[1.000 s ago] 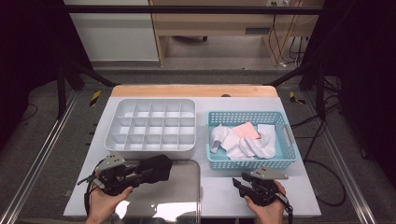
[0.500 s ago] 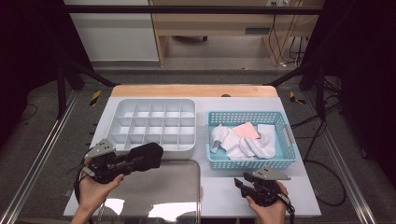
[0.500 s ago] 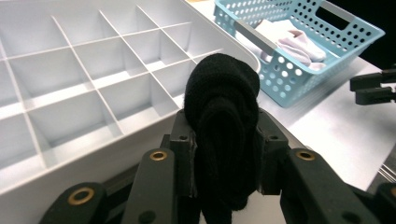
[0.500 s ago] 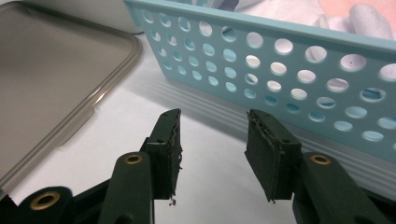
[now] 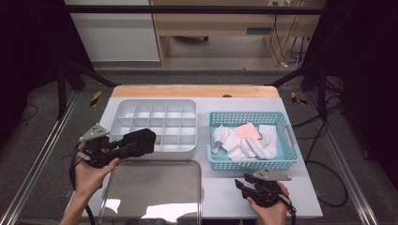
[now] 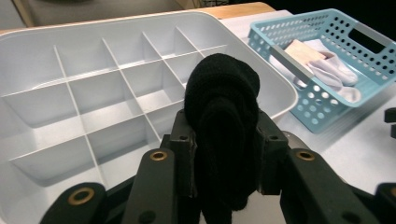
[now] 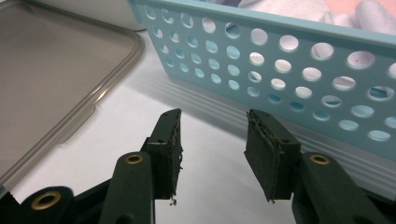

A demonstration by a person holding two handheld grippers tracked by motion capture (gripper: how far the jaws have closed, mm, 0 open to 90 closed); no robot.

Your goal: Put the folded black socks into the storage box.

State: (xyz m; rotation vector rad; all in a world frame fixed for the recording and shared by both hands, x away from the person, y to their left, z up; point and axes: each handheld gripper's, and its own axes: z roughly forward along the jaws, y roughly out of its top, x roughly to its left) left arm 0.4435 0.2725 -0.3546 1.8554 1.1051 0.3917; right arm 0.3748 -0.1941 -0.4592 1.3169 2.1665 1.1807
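Black rolled sock (image 6: 222, 126) clamped in left gripper (image 6: 224, 154), facing white divided tray (image 6: 93, 93).

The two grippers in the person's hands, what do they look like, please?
Both the left gripper and the right gripper are black, each with a grey three-cornered plate on top and a black cable trailing from it. In the gripper views the jaws are flat black blocks on arms with brass-coloured rivets; the right jaws' pad edges look frayed. The forearms are bare, with no sleeves.

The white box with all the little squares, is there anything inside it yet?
Empty. Every compartment of the white divided box that shows is bare; the left gripper holds the black sock just in front of it.
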